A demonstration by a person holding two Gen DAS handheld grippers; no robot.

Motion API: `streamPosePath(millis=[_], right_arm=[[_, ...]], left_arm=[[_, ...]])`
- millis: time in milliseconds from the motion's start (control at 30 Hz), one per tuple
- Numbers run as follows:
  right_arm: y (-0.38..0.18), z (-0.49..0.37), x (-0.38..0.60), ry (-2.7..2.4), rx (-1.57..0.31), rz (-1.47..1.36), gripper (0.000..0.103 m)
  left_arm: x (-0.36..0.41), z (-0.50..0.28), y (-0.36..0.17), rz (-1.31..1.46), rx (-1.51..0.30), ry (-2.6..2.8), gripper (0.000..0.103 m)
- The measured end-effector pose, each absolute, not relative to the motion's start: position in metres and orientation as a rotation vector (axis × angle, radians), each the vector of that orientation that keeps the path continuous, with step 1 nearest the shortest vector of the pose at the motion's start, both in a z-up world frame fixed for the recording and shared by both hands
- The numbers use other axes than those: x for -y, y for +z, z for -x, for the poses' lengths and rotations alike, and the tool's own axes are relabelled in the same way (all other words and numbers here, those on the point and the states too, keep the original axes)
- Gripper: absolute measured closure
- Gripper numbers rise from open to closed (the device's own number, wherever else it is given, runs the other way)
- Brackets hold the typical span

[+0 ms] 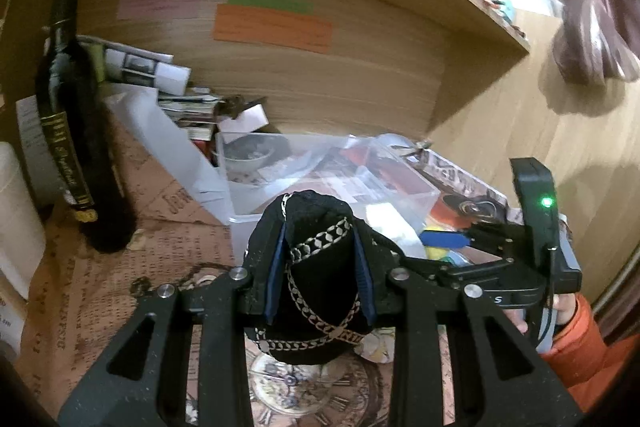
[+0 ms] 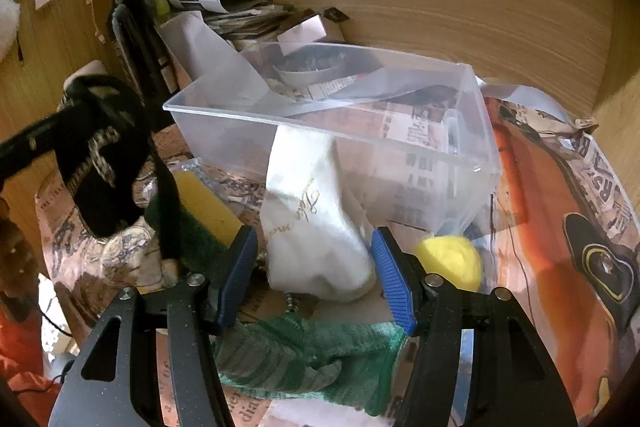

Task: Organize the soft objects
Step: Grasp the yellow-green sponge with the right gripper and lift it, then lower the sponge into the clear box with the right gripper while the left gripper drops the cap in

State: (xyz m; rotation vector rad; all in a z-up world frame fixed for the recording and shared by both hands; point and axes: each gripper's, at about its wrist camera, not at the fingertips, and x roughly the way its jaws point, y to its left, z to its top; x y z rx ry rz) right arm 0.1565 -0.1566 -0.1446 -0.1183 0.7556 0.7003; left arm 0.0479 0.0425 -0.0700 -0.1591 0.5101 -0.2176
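Note:
My left gripper [image 1: 322, 267] is shut on a black sock with a chain pattern [image 1: 320, 291], held above the table in front of the clear plastic box [image 1: 304, 147]. The same sock [image 2: 100, 167] hangs at the left in the right wrist view. My right gripper [image 2: 314, 279] is open, its blue pads on either side of a white sock [image 2: 316, 227] that lies against the clear box [image 2: 400, 115]. A green knitted glove [image 2: 304, 355] lies under the right gripper. A yellow soft ball [image 2: 452, 263] sits to its right. A yellow-green sponge [image 2: 200, 223] lies to its left.
A dark wine bottle [image 1: 76, 115] stands at the left. Stacked papers [image 1: 160, 79] lie behind the box, which holds a small bowl [image 2: 308, 67]. The wooden back wall carries coloured notes [image 1: 272, 27]. The table is covered with printed newspaper-style paper [image 2: 560, 207].

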Motion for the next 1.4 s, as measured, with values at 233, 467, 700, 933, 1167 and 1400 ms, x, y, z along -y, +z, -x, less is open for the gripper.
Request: streamPosePath(millis=[233, 467, 700, 933, 1167, 1400], right_arm=[[-0.115, -0.141, 0.165, 0.735, -0.675, 0.063, 0.047], [-0.114, -0.124, 0.128, 0.858, -0.653, 0.132, 0.047], [-0.148, -0.137, 0.102, 0.873, -0.76, 0.17, 0.052], [-0.134, -0.129, 0.112, 0.875, -0.696, 0.142, 0.074], [-0.099, -0.128, 0.135, 0.817, -0.576, 0.111, 0.074], [-0.077, -0.148, 0.16, 0.707, -0.499, 0.056, 0.074]], left_arm=[[-0.053, -0.047, -0.07, 0.156, -0.507, -0.12, 0.071], [-0.059, -0.041, -0.069, 0.171, -0.5, -0.117, 0.071], [-0.063, -0.036, -0.068, 0.165, -0.489, -0.097, 0.071], [-0.073, -0.037, -0.059, 0.181, -0.468, -0.061, 0.071], [-0.067, -0.048, -0.04, 0.168, -0.427, -0.056, 0.071], [-0.051, -0.071, -0.022, 0.135, -0.391, -0.044, 0.071]])
